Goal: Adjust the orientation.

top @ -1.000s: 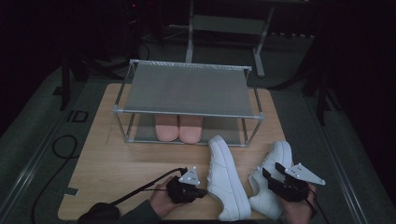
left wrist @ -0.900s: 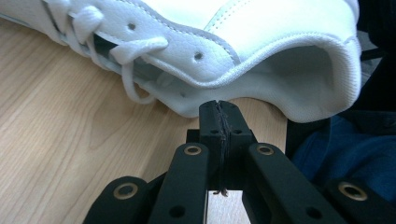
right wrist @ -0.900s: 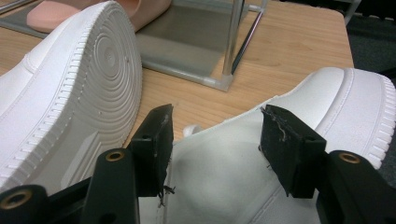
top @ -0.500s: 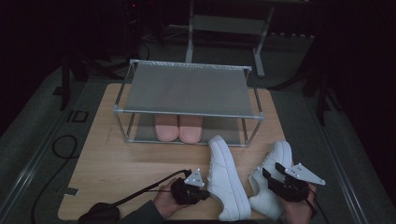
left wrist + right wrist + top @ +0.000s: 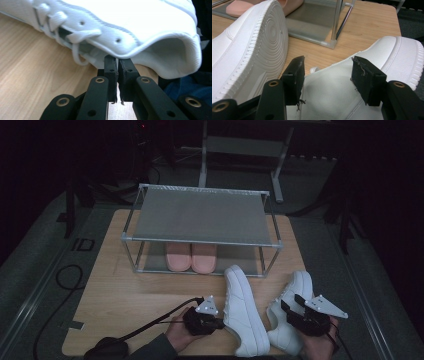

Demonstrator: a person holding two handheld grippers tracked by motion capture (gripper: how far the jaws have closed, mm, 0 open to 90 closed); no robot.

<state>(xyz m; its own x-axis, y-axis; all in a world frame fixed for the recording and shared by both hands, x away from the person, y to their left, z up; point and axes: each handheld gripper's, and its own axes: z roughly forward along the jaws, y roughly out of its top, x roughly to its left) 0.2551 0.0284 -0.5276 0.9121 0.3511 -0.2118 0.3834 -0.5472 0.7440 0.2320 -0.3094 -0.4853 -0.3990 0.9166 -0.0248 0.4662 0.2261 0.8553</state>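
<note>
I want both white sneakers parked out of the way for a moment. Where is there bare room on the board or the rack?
Free: the rack's top shelf, and the wooden board left of the left gripper, in front of the rack. Crowded: the lower shelf holds pink slippers; the front right corner holds both sneakers and the right gripper.

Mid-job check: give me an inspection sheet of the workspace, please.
Surface: wooden table, bare at the left.
Job's things: left sneaker tipped on its side; right sneaker beside it.
Clutter: nothing seen.
Grippers: left tool at the left sneaker's collar, jaws almost together after easing apart slightly; right tool open over the right sneaker.
Cables: black cable trails from the left tool.
Surroundings: metal rack with pink slippers beneath; dark room.
</note>
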